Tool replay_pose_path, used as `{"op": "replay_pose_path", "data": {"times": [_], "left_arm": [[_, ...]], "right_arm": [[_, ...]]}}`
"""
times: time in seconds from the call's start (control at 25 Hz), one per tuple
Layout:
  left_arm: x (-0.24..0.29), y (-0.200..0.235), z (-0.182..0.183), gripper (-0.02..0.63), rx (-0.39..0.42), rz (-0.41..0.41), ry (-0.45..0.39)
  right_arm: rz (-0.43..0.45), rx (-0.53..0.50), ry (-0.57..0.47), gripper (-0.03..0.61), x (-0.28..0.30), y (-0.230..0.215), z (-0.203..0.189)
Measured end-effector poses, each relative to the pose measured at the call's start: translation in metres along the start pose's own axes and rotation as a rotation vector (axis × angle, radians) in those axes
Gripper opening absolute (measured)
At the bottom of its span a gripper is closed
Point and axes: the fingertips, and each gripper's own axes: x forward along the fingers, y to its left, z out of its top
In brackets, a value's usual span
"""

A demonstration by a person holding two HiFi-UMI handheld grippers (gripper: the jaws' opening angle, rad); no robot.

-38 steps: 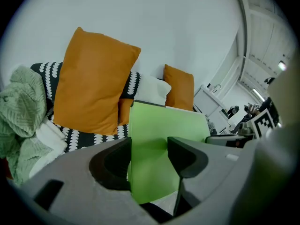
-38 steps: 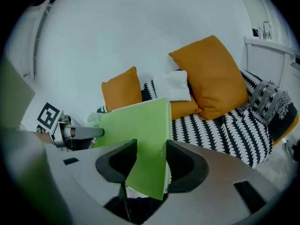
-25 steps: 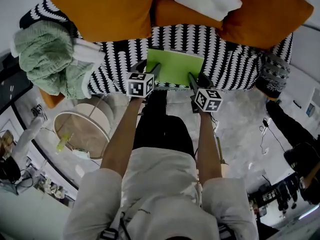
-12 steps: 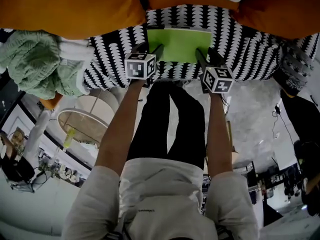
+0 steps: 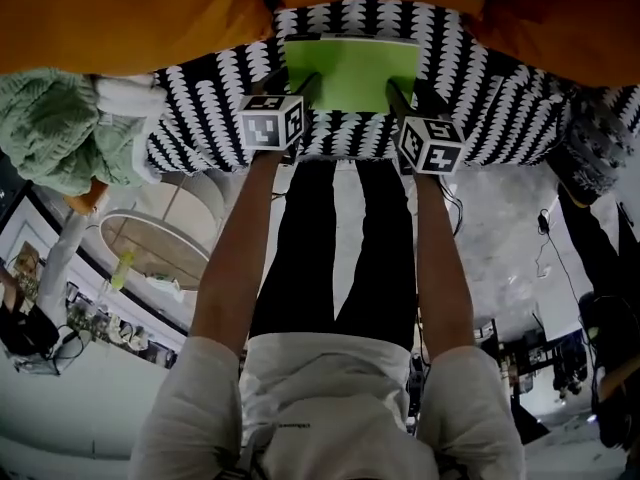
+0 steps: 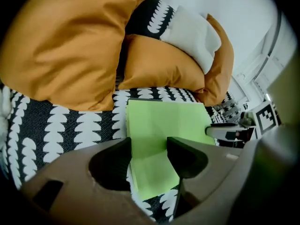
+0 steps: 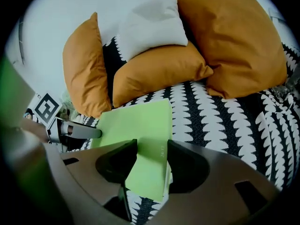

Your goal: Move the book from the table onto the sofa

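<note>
Head view: the green book (image 5: 350, 71) sits over the black-and-white sofa seat (image 5: 200, 118), between my left tongs (image 5: 308, 86) and right tongs (image 5: 398, 96); left gripper view: those jaws stand wide, clamped on its near left corner; right gripper view: likewise on its right corner

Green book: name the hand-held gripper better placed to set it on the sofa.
Right, probably. Left hand-held gripper and right hand-held gripper each clamp a corner of the green book over the sofa seat, but an orange cushion crowds the left; the right has more bare seat.
</note>
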Motion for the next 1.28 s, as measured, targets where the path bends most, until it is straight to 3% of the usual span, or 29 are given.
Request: {"op": "replay_pose_path", "data": {"times": [0.36,0.48,0.64,1.12,1.28], "left_arm": [[0.011,-0.001,0.0,0.239,0.025,0.005,-0.043],[0.0,0.007,-0.001,0.225,0.026,0.056,-0.054],[-0.022,-0.005,0.003,0.222,0.091,0.05,-0.066],[-0.152,-0.085,0.005,0.206,0.25,-0.023,-0.079],[-0.204,-0.11,0.01,0.206,0.295,-0.026,-0.135]], "right_arm": [[-0.074,0.007,-0.03,0.194,0.002,-0.011,-0.004],[-0.122,0.0,-0.034,0.195,-0.007,-0.014,-0.005],[-0.16,-0.007,-0.056,0.195,-0.033,-0.014,0.003],[-0.16,-0.096,0.026,0.195,-0.141,0.079,-0.004],[-0.193,-0.063,-0.059,0.193,-0.195,0.101,0.008]]}}
